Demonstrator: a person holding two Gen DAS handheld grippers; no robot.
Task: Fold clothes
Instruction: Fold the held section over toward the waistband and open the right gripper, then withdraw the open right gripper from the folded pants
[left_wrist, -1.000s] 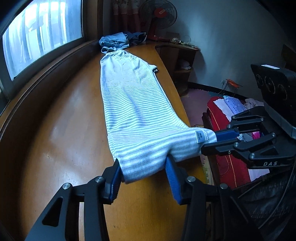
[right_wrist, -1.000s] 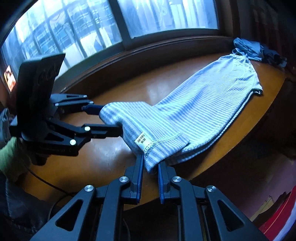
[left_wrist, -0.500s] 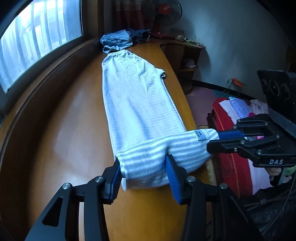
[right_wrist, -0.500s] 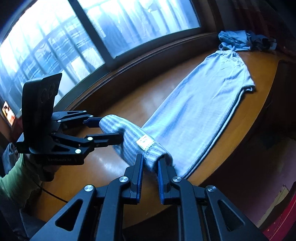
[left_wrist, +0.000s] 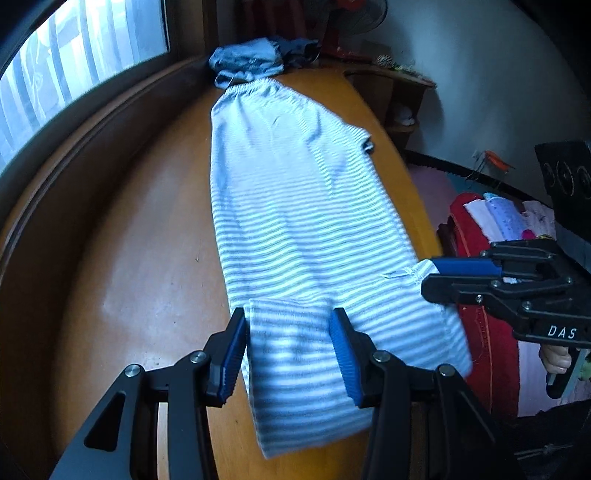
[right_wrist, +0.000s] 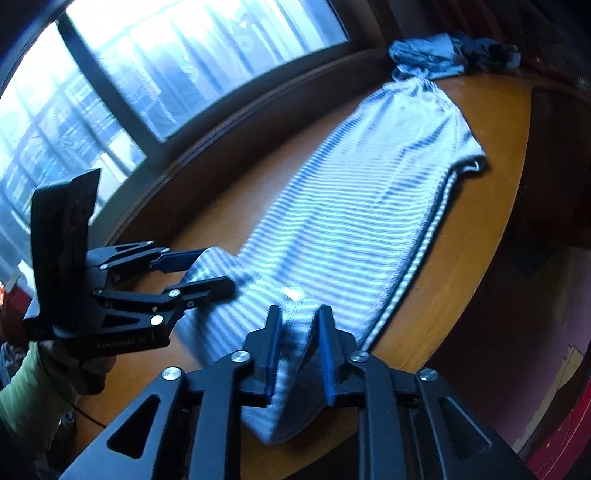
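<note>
A long blue-and-white striped garment (left_wrist: 295, 206) lies lengthwise on the wooden table (left_wrist: 129, 258), its elastic waistband at the far end. Its near end is lifted and doubled back over the rest. My left gripper (left_wrist: 290, 347) is shut on one corner of that end, the cloth filling the gap between its blue pads. My right gripper (right_wrist: 297, 328) is shut on the other corner, beside a small white label. In each wrist view the other gripper shows: the right gripper (left_wrist: 426, 277) at the table's right edge, the left gripper (right_wrist: 218, 271) on the window side of the garment (right_wrist: 369, 206).
A pile of blue clothes (left_wrist: 247, 61) sits at the table's far end, touching the waistband. A window (left_wrist: 74, 66) runs along the left. Off the right edge are a wooden shelf (left_wrist: 399, 96) and a red bin of clothes (left_wrist: 476, 240). A green sleeve (right_wrist: 22, 398) shows.
Both grippers have carried the lifted end up and forward over the garment, toward the waistband. More of the striped cloth now hangs below the fingers.
</note>
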